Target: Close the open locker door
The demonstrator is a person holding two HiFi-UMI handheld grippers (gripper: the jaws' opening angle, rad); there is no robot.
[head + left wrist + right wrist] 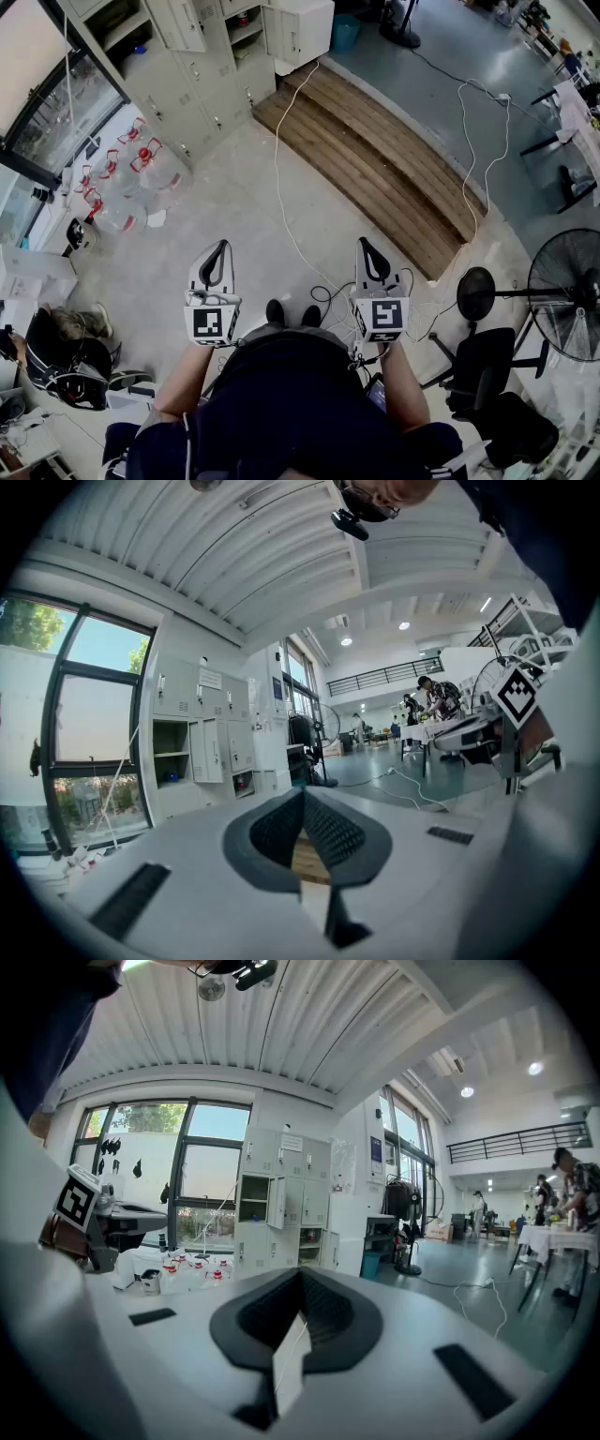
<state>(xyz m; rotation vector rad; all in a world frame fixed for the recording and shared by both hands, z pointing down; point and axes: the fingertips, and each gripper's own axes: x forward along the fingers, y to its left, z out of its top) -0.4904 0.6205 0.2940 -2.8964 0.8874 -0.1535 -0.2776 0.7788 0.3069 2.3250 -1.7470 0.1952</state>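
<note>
Here the left gripper [222,246] and right gripper [366,244] hang side by side above the floor [234,197], each with its fingers pressed together on nothing. The open locker door [278,1203] is well apart from both, in the lockers [202,66] along the floor's far edge.

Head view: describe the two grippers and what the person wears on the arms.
The left gripper and right gripper match: white bodies, black tapering fingers, and a white cube with black square markers at each rear. The person wears a dark top; the forearms are bare of sleeves.
</note>
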